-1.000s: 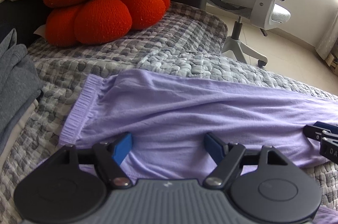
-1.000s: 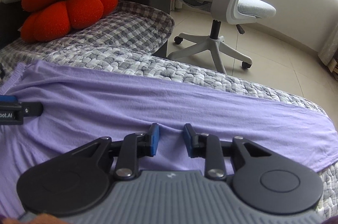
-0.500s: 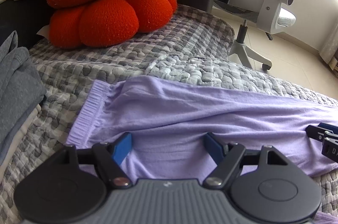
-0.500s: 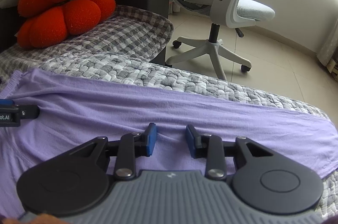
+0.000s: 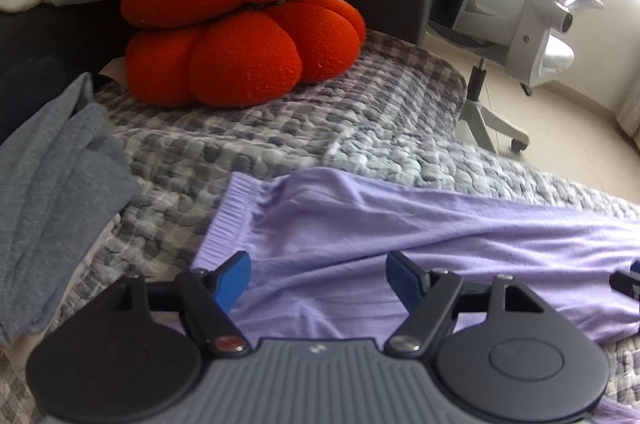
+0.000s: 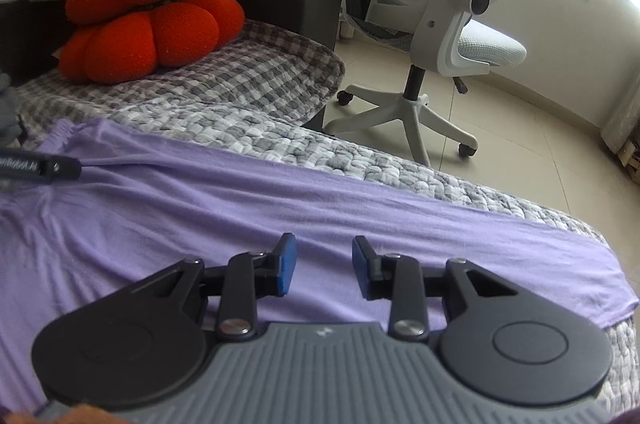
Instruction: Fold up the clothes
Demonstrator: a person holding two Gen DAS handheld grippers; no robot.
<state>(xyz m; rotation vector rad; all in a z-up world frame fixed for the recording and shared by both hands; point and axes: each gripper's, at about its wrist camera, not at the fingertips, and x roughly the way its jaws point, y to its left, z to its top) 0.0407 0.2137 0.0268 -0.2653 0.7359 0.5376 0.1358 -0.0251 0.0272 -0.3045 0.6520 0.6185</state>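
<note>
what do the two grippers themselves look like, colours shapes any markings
Both match: the left gripper and right gripper have a ribbed grey body with a small white logo, two round black discs, black linkage arms with silver pivot bolts, and blue fingertip pads. White lettering shows on the left gripper's side, partly cut off. No cables visible.

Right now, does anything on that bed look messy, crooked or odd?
Nothing is damaged or spilled. The lilac knit trousers lie slantwise across the grey checked quilt, rumpled near the ribbed waistband. A grey folded garment sits at the left, beside the orange pumpkin-shaped cushions.
</note>
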